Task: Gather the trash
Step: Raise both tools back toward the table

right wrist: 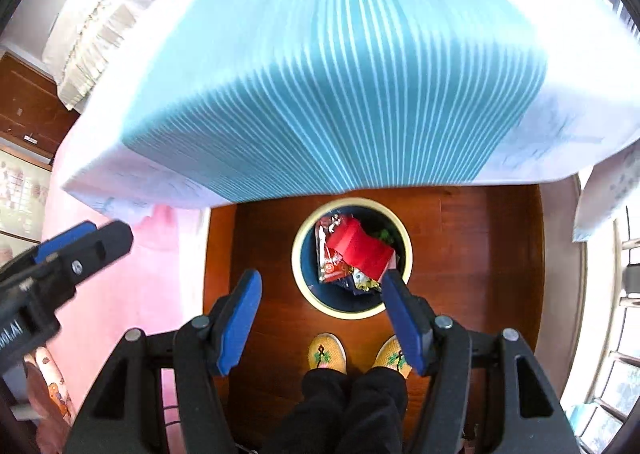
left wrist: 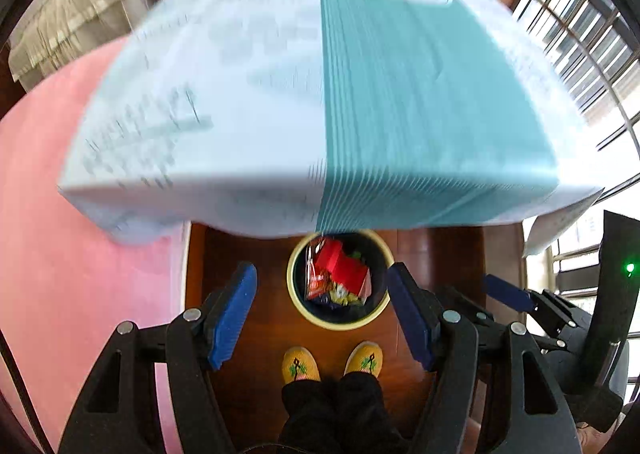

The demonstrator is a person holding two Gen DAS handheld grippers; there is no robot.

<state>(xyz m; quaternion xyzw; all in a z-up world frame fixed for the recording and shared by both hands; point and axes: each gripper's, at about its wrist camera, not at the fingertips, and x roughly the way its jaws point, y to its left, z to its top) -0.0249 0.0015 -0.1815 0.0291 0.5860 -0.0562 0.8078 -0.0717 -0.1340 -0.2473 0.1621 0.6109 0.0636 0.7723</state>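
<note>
left wrist view: left gripper (left wrist: 322,314) is parted wide and empty above the bin (left wrist: 339,279), which holds a red box (left wrist: 341,268) and wrappers; judged best to stay centred over the bin. right wrist view: right gripper (right wrist: 320,320) is likewise released, touching nothing; bin on the floor (right wrist: 460,254) by the feet.

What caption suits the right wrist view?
Open right gripper above a trash bin holding a red box, a large teal-striped package ahead.
</note>
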